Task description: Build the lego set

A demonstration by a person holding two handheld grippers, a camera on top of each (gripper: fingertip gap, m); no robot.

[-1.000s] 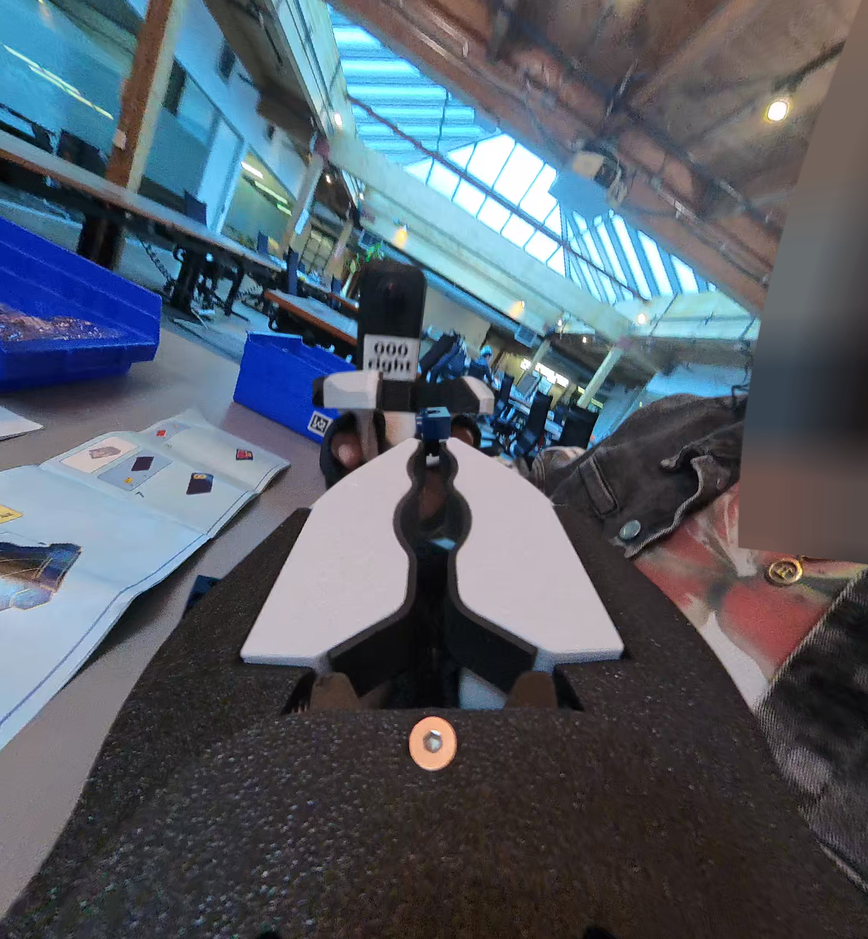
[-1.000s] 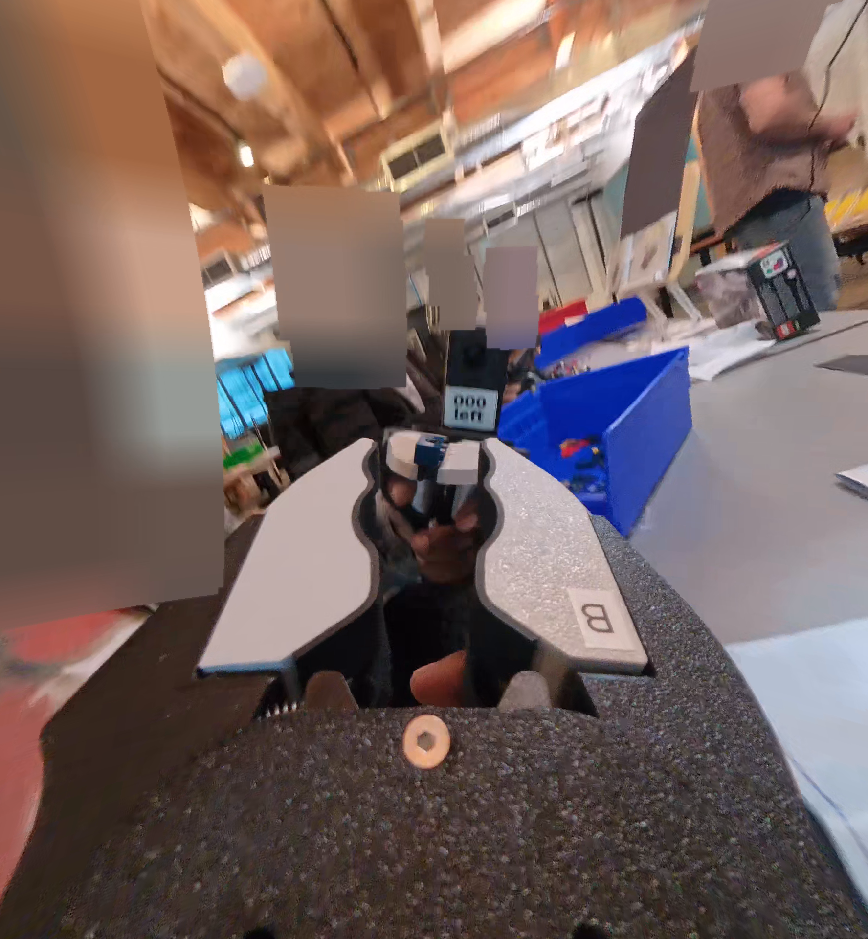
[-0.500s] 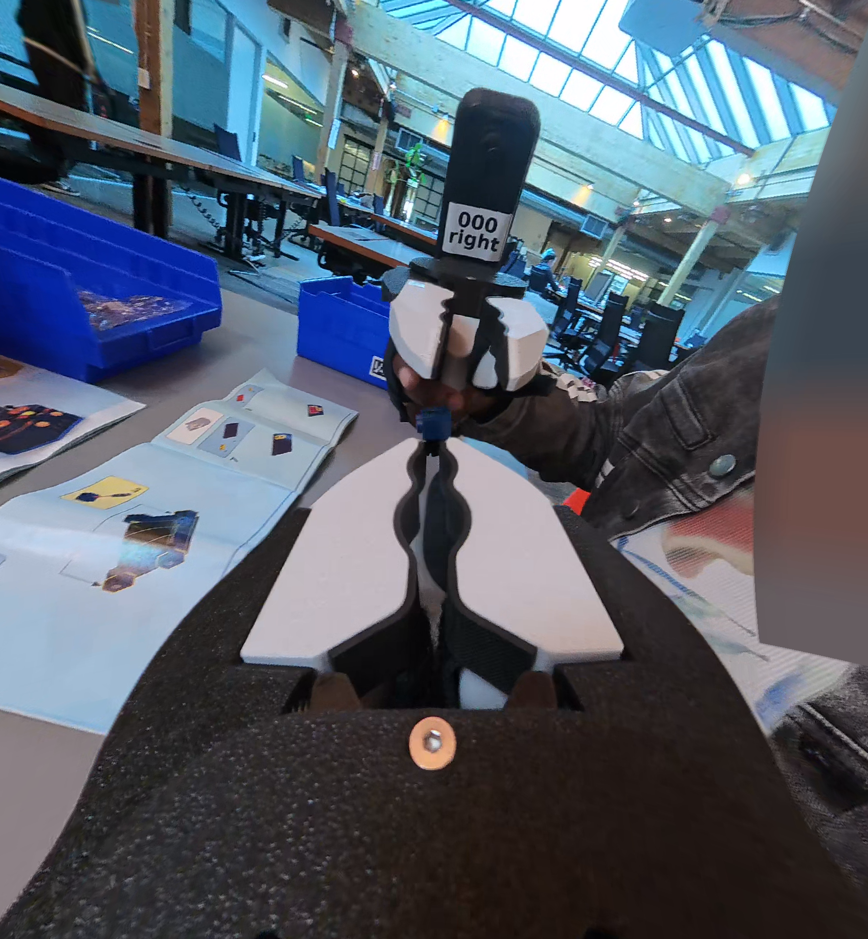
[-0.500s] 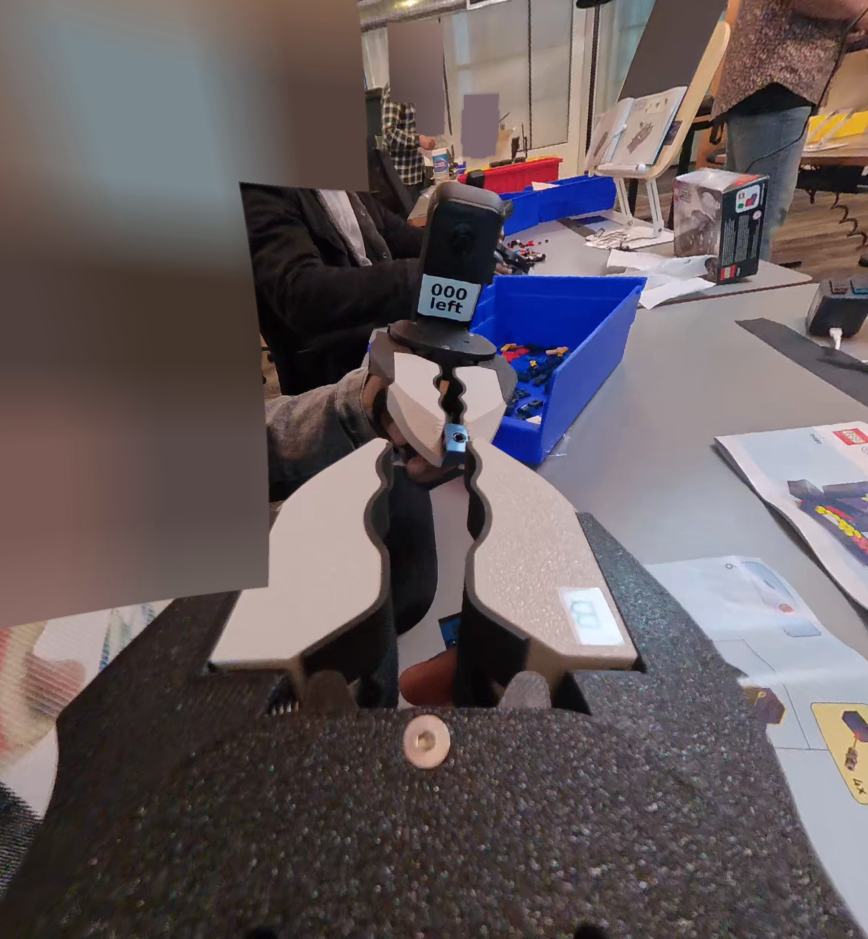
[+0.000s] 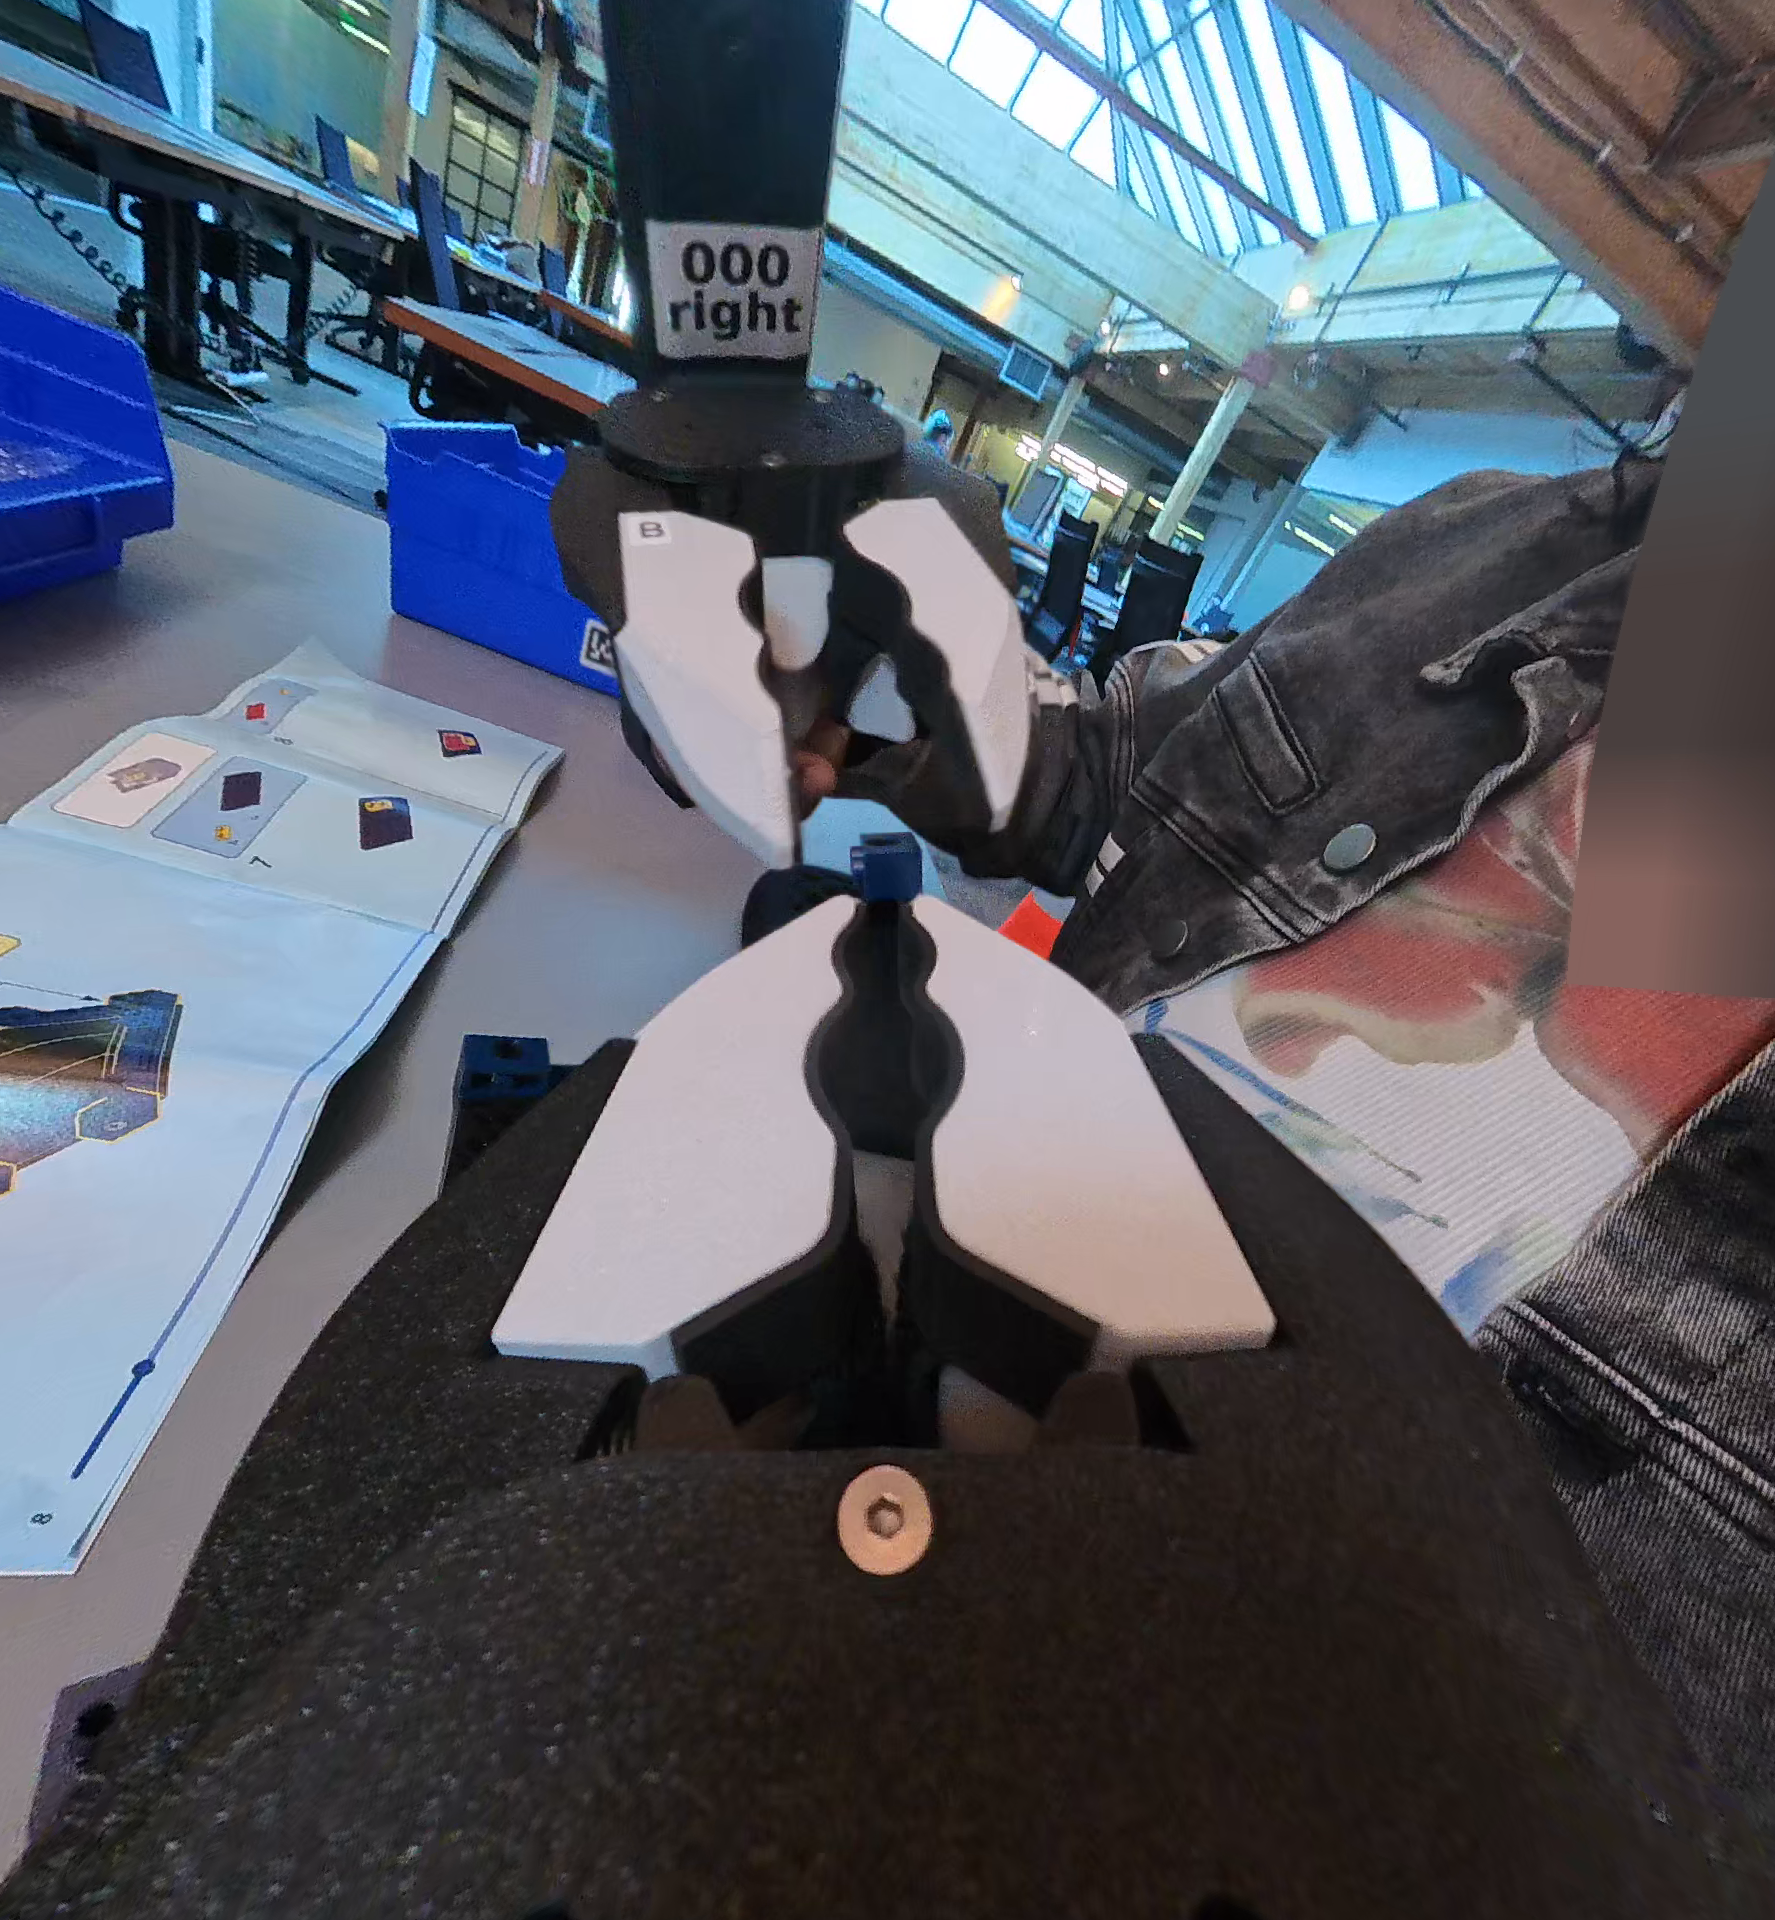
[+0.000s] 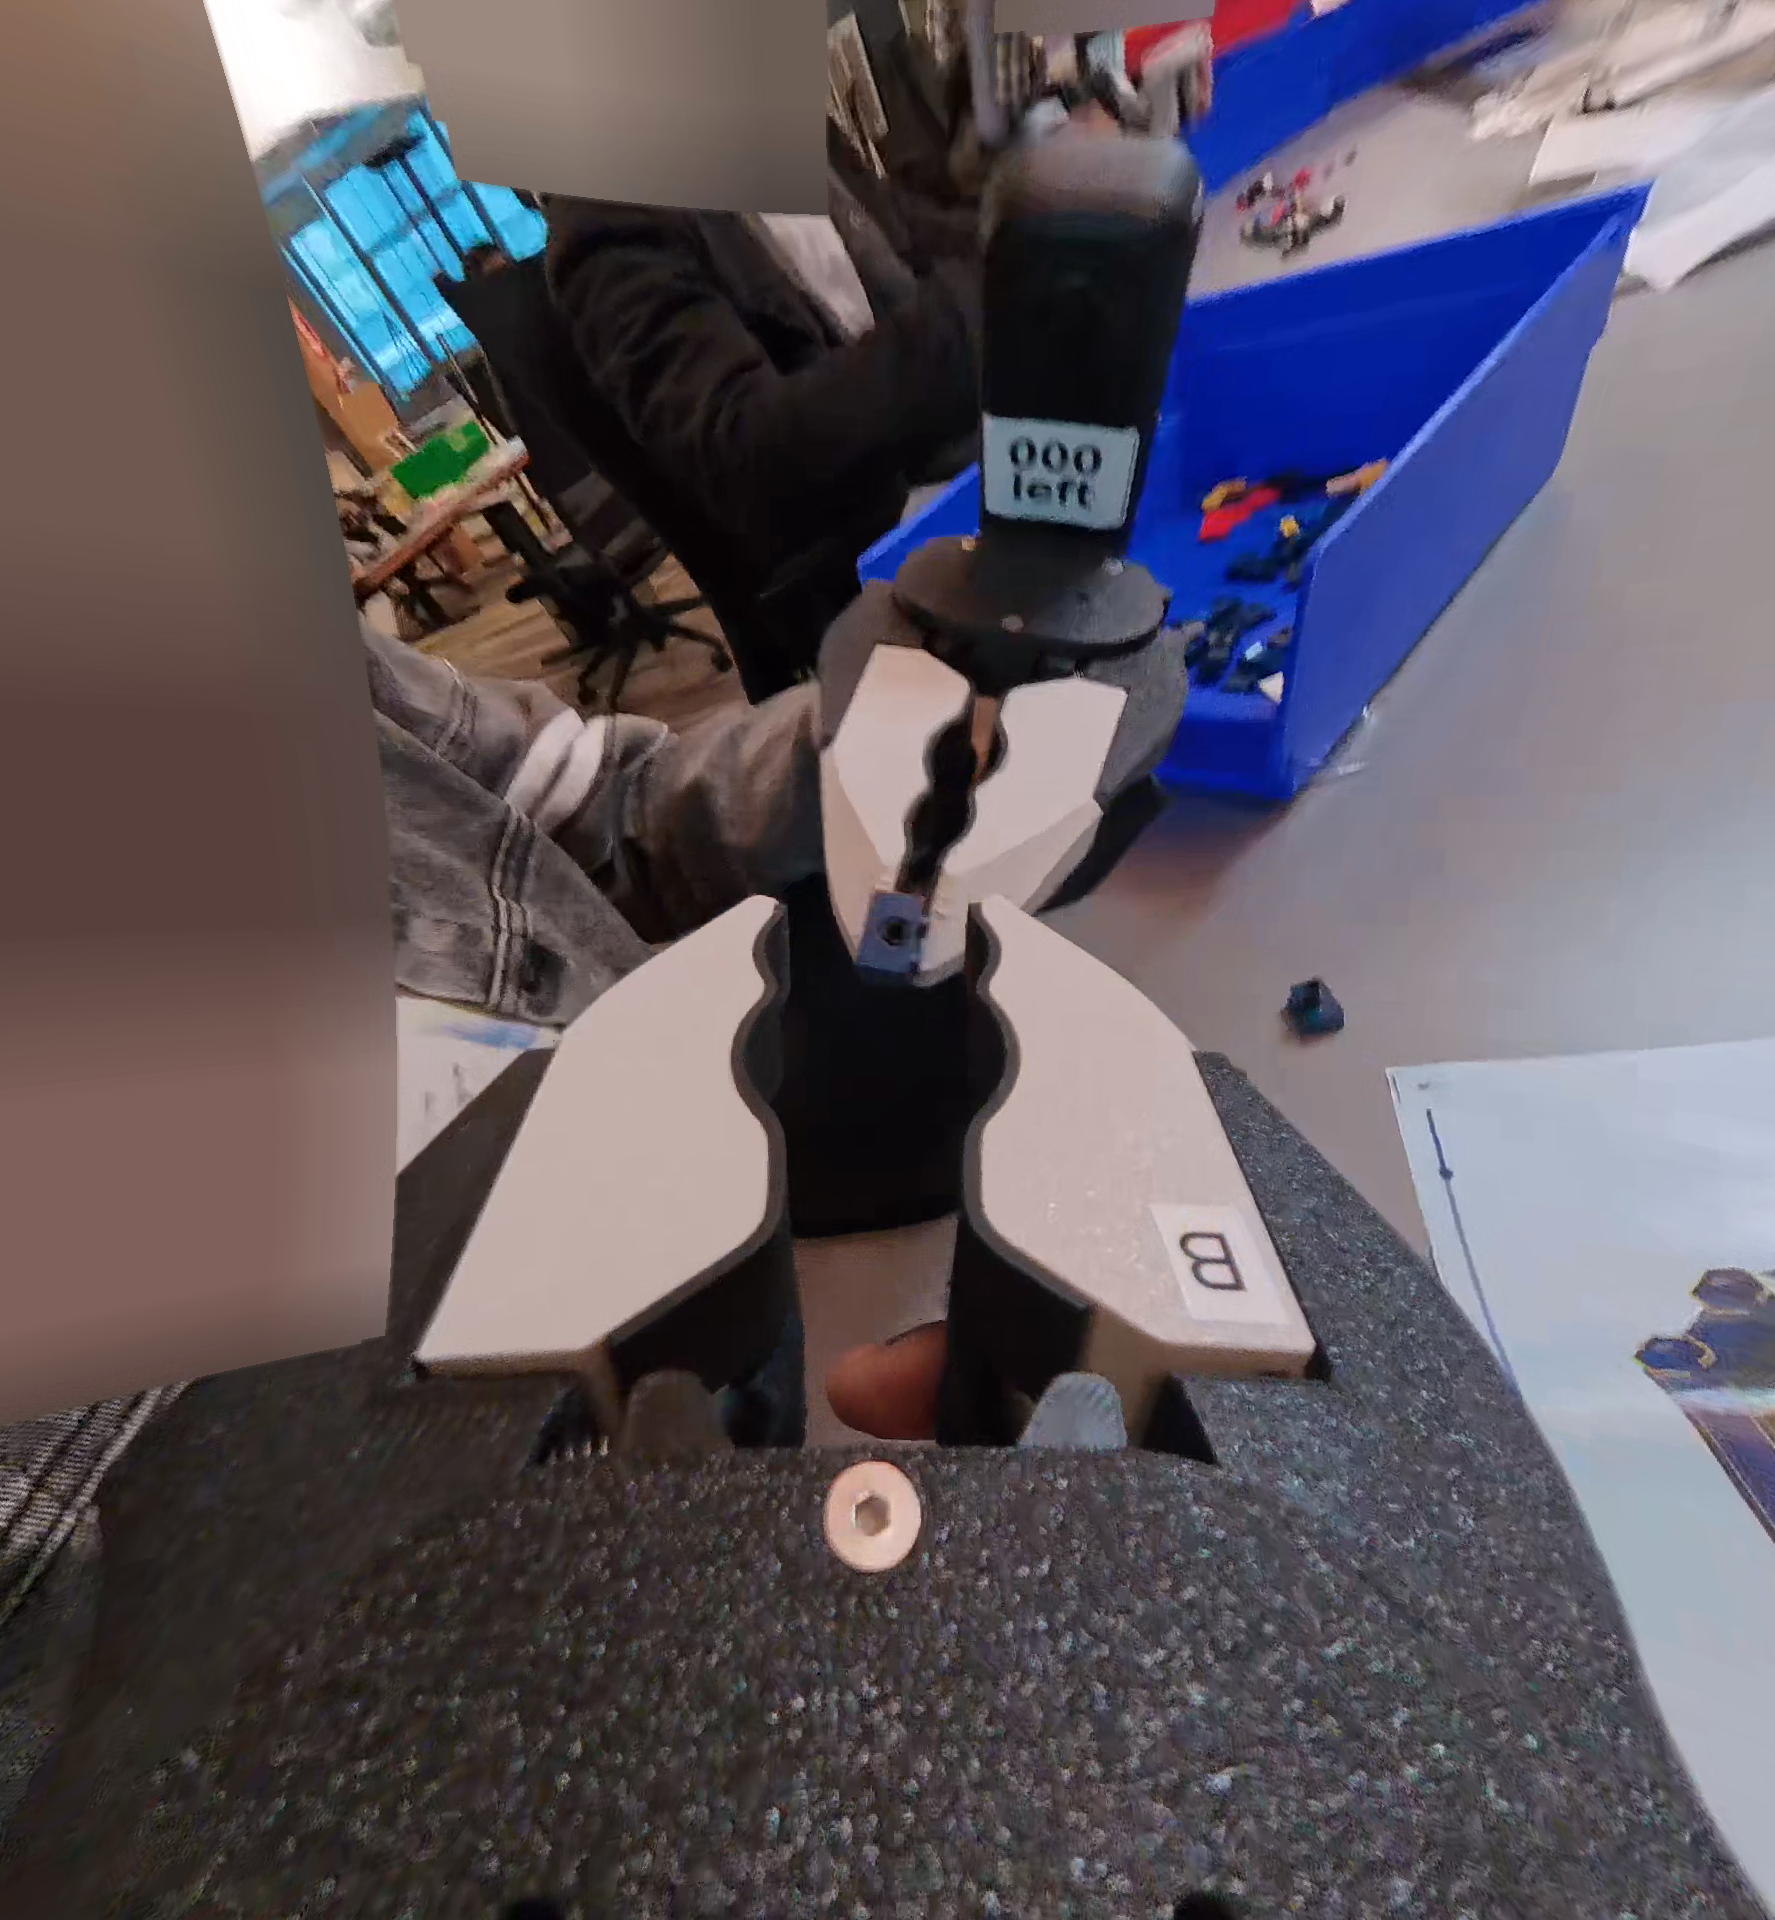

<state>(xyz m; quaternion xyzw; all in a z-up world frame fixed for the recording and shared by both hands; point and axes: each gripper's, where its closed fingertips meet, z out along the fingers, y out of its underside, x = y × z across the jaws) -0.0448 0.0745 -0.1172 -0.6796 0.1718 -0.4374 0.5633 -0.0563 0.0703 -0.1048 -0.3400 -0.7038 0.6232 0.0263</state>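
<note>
My left gripper (image 5: 885,906) is shut on a small blue brick (image 5: 885,871) that sticks out past its fingertips. The right wrist view shows the same brick (image 6: 895,935) pinched between the left gripper's white tips, its holed face towards the camera. My right gripper (image 6: 875,914) is open, with its fingers on either side of the left gripper's tips and the brick. There is a gap on its left side and nothing is clamped. In the left wrist view the right gripper (image 5: 893,831) points down just above the brick with its fingers apart.
A dark blue brick (image 6: 1314,1006) lies loose on the grey table (image 6: 1589,831); it also shows in the left wrist view (image 5: 504,1070). Blue bins (image 5: 488,561) (image 5: 21,468) (image 6: 1382,520) stand behind. Open instruction booklets (image 5: 187,935) (image 6: 1641,1247) lie on the table. A person's denim jacket (image 5: 1382,727) is close by. Both grippers' tips are close together, under 4 cm apart.
Both grippers have come closer together and tilted down towards the table. The right gripper's fingers have spread slightly and now straddle the brick. The left gripper has kept its hold on the blue brick.
</note>
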